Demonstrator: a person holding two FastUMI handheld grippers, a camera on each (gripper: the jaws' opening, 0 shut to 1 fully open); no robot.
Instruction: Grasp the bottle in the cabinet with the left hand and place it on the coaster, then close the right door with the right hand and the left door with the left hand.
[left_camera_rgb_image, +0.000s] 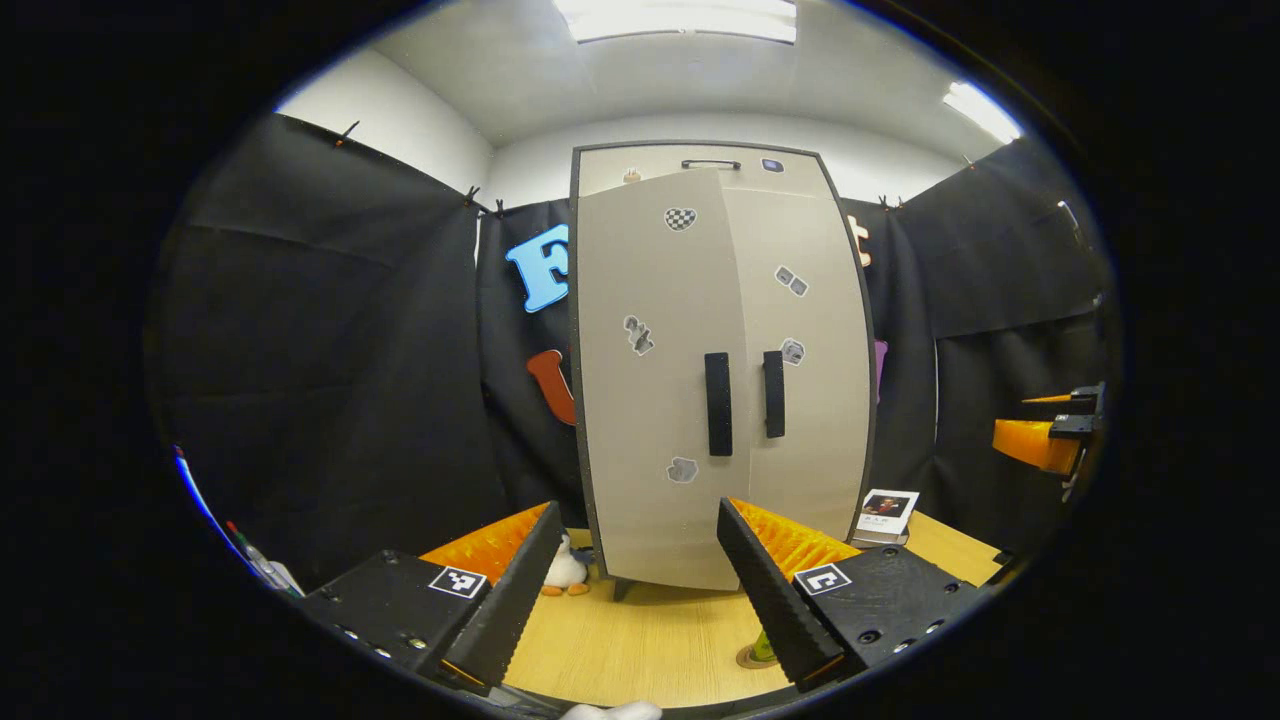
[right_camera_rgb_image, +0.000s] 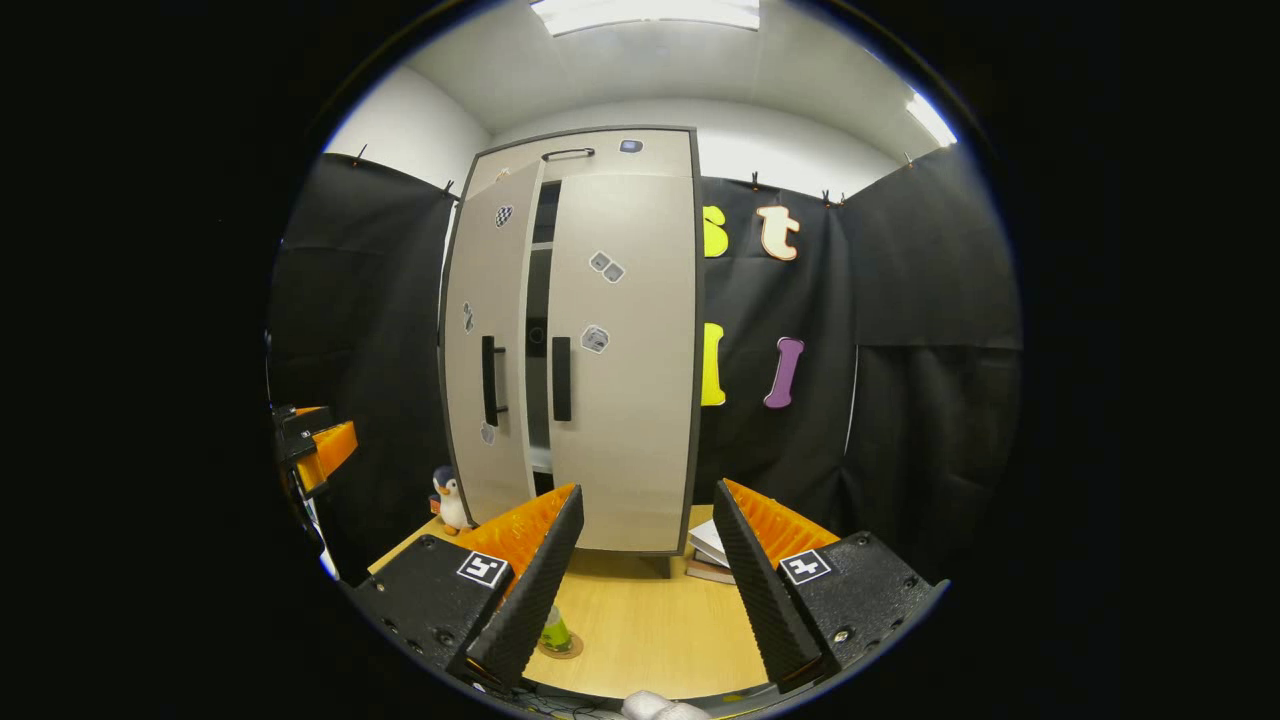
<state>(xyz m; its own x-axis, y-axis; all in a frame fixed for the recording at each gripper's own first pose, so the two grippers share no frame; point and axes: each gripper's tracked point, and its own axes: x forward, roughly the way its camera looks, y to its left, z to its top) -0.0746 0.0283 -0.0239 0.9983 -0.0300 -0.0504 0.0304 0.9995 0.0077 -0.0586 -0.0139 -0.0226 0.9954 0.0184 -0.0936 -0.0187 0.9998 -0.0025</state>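
Note:
The beige cabinet (left_camera_rgb_image: 800, 300) stands at the back of the wooden table (left_camera_rgb_image: 640, 640). Its right door (right_camera_rgb_image: 625, 350) lies flush, while the left door (right_camera_rgb_image: 488, 350) stands ajar with a dark gap beside it. A small green bottle (right_camera_rgb_image: 555, 630) stands upright on a round coaster (right_camera_rgb_image: 568, 652) near the table's front; in the left gripper view the bottle (left_camera_rgb_image: 764, 648) peeks out from behind a finger. My left gripper (left_camera_rgb_image: 638, 505) is open and holds nothing, facing the doors. My right gripper (right_camera_rgb_image: 648, 488) is also open and holds nothing, well short of the cabinet.
A penguin toy (right_camera_rgb_image: 450, 498) stands at the cabinet's left foot. A stack of books (right_camera_rgb_image: 712, 555) lies at its right foot. Black handles (left_camera_rgb_image: 717, 403) sit at the doors' inner edges. Black cloth walls close in both sides.

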